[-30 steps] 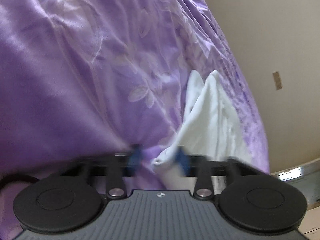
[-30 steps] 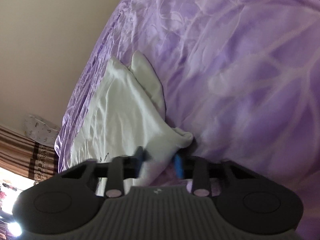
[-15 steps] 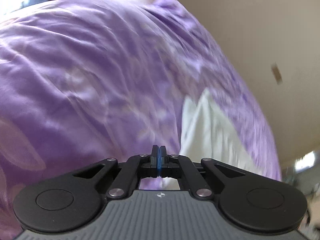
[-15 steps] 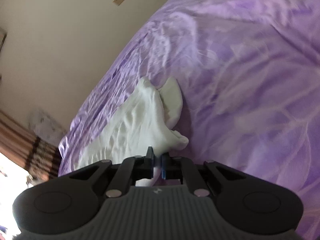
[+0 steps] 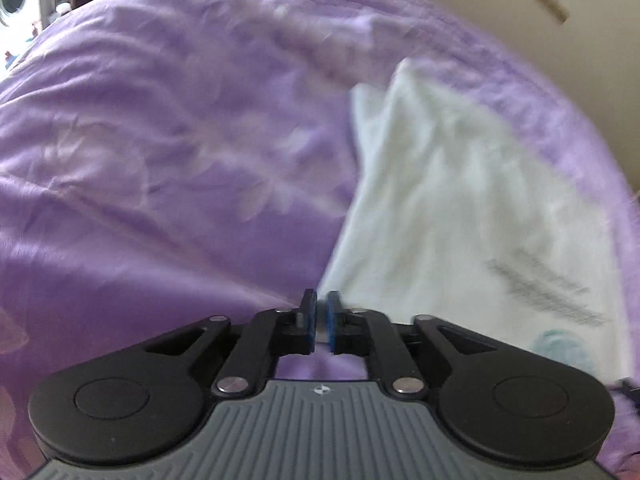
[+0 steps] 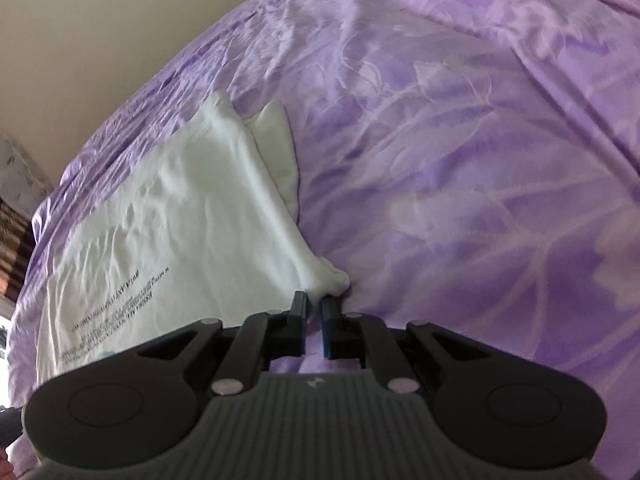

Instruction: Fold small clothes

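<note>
A white shirt [image 5: 460, 220] with grey print lies flat on a purple bedspread [image 5: 160, 160]. My left gripper [image 5: 321, 300] sits at the shirt's near left edge. Its jaws are opening, only a narrow slit apart, and the edge runs straight in between the pads; the picture is blurred. In the right wrist view the shirt [image 6: 180, 220] spreads to the left, with one sleeve folded along its right side. My right gripper [image 6: 315, 300] is shut on the bunched near corner of the shirt, which is drawn to a point at its tips.
The purple bedspread [image 6: 460, 160] fills the rest of both views, creased and leaf-patterned. A beige wall [image 6: 100, 20] runs behind the shirt's far side, with a small wall plate [image 5: 552, 6]. Brown striped curtains [image 6: 12, 240] show at the left edge.
Both grippers went from wide apart to nearly together on the shirt's near corners. Both views rolled and rose, and the left view now shows much more of the shirt.
</note>
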`<state>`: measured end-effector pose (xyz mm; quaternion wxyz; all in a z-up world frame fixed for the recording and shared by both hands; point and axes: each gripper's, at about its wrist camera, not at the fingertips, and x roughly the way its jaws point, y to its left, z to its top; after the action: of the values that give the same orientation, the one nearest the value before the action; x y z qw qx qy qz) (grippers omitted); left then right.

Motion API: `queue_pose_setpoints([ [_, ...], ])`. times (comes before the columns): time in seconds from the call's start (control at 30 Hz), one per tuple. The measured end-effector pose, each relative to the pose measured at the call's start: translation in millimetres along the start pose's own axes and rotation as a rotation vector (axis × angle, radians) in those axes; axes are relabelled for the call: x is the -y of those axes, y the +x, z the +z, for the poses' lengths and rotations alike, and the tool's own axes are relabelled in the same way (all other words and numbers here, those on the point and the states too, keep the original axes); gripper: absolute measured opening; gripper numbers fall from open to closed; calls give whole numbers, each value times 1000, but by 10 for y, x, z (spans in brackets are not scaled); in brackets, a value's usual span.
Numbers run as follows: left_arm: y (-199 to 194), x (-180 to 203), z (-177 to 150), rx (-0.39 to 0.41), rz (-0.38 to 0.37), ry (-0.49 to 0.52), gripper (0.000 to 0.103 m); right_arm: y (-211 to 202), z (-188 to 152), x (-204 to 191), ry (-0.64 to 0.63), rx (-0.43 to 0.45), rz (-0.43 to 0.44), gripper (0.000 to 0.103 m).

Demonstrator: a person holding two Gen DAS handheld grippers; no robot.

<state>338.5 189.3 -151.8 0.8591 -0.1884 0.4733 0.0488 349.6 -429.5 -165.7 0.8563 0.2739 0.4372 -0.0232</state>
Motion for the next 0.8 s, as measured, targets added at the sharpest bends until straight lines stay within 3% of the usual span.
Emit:
queue_pose_setpoints([
  [0.1,41,-50,-10,-9,4,-12,16,29,-3,-47,-31,-4,-12,0],
  [0.3,-172,120,43,-53,122,186,13,-30,50,-58,-115,-8,-73,2],
  [0.37,-280,146,83,-51,99,234,13,-139,104,-21,-153,8,-98,8],
  [0.43,-417,202,136,-13,56,273,13,-258,201,42,-155,21,-64,8],
  [0.47,-464,234,178,-3,39,278,13,-300,252,64,-151,23,-42,13],
  [0.5,-500,291,229,6,22,280,13,-336,306,75,-149,30,-24,28],
  [0.57,-548,425,297,23,-8,294,13,-372,423,70,-146,50,27,40],
  [0.8,-321,1022,469,35,-96,347,13,-3,797,-74,-74,60,153,43],
])
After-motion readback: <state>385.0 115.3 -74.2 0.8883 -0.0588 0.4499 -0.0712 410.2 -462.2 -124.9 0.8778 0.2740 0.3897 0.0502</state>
